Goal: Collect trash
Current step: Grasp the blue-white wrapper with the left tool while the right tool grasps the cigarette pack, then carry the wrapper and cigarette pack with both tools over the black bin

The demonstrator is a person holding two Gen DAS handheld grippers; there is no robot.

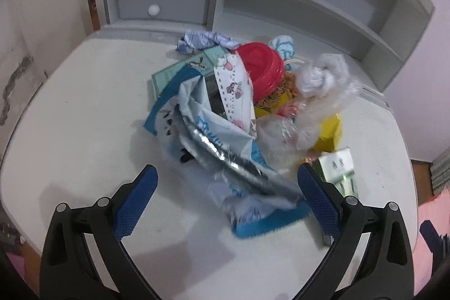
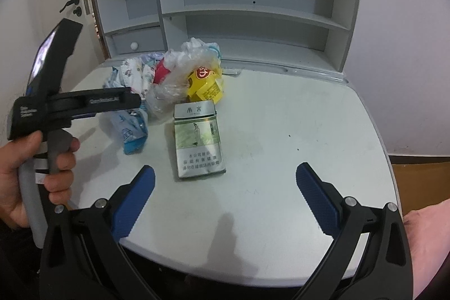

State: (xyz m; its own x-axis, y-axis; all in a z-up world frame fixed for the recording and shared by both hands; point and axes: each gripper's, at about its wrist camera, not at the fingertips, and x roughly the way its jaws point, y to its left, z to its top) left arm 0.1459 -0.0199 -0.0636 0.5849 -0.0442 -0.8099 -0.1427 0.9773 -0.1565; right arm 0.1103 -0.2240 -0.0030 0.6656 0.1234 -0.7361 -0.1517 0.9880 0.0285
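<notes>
— What does your left wrist camera show?

— My left gripper (image 1: 226,182) is spread wide, clasping nothing. Between its fingers, blurred, lies a blue-and-white foil wrapper (image 1: 222,148) on the white desk (image 1: 84,117). Beyond the fingertips the trash pile continues: a red lid (image 1: 261,69), a clear plastic bag (image 1: 320,83) and a yellow packet (image 1: 329,134). A cigarette pack (image 1: 339,167) sits just beside my right-hand finger (image 1: 317,193).

— And the right wrist view?

— My right gripper (image 2: 225,182) is also released, empty. The cigarette pack (image 2: 198,142) lies flat just ahead, between the fingers, nearer the left-hand one. Farther on are the yellow packet (image 2: 206,86) and the plastic bag (image 2: 180,66). Off to the left, my hand (image 2: 33,173) holds the other gripper over the wrapper (image 2: 132,131).
</notes>
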